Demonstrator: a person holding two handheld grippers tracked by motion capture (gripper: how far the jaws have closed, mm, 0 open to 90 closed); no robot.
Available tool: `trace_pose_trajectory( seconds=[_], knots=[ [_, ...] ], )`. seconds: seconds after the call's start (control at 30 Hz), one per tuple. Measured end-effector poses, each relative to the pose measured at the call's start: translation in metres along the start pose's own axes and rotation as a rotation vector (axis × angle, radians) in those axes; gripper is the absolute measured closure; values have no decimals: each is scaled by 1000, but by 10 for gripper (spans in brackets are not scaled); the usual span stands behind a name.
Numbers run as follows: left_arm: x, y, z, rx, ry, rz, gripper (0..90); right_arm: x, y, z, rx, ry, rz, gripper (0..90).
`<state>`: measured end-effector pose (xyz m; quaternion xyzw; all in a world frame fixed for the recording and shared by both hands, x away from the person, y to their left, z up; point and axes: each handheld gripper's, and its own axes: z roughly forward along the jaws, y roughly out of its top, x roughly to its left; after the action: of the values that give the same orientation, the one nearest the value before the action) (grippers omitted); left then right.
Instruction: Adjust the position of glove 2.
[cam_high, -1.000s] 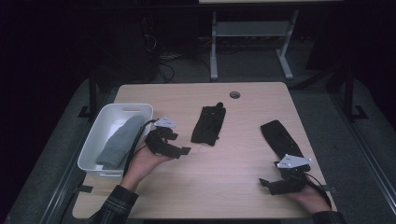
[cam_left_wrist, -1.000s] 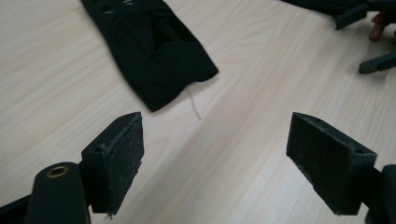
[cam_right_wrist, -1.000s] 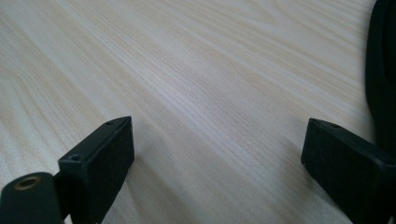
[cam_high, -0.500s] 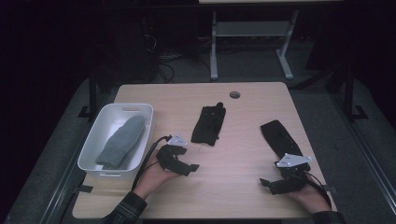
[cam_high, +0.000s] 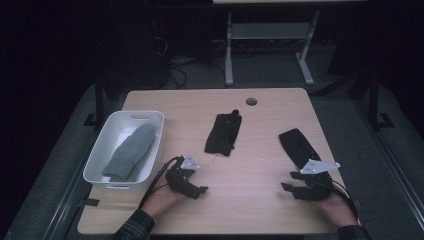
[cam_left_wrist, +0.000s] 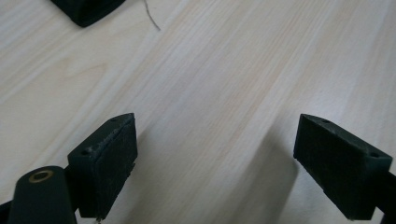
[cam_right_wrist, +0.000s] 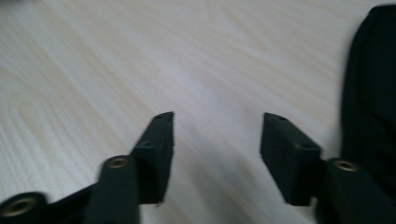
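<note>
High view: the right hand (cam_high: 336, 210) is cut off at the bottom edge. The black sock (cam_high: 301, 147) lies right of centre, long axis running upper left to lower right, just above the right gripper (cam_high: 289, 182). The left gripper (cam_high: 200, 184), earlier beside the white bin (cam_high: 98, 156), now sits lower.

Left gripper view: jaws wide apart, nothing between them.

Right gripper view: blurred; jaws, just closing, are half apart over bare table (cam_right_wrist: 140, 60).
</note>
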<state>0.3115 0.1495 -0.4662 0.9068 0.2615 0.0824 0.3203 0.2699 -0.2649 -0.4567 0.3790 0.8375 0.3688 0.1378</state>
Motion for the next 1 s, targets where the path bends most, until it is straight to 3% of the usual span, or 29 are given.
trace_pose_trajectory(
  seconds=[0.13, 0.23, 0.27, 0.3, 0.53, 0.73, 0.87, 1.0],
  knots=[
    [1, -7, -1, -36, 19, 12, 124, -10, 8, -4, -10, -13, 20, 683],
    [3, -16, 0, -115, 12, 19, 123, -17, 14, -6, -24, -24, 42, 812],
    [3, -16, 0, -115, 12, 19, 123, -17, 14, -6, -24, -24, 42, 812],
    [3, -18, -1, -129, 11, 18, 123, -21, 16, -8, -28, -36, 39, 877],
    [3, -19, -1, -131, 18, 8, 124, -42, 14, -16, -18, -98, 56, 900],
    [4, -19, -1, -132, 17, 9, 123, -62, 3, -21, -10, -144, 102, 900],
    [4, -19, -1, -132, 16, 11, 123, -68, -3, -20, 0, -165, 124, 900],
    [4, -19, -1, -132, 16, 11, 123, -71, -3, -26, -28, -187, 132, 900]
  ],
)
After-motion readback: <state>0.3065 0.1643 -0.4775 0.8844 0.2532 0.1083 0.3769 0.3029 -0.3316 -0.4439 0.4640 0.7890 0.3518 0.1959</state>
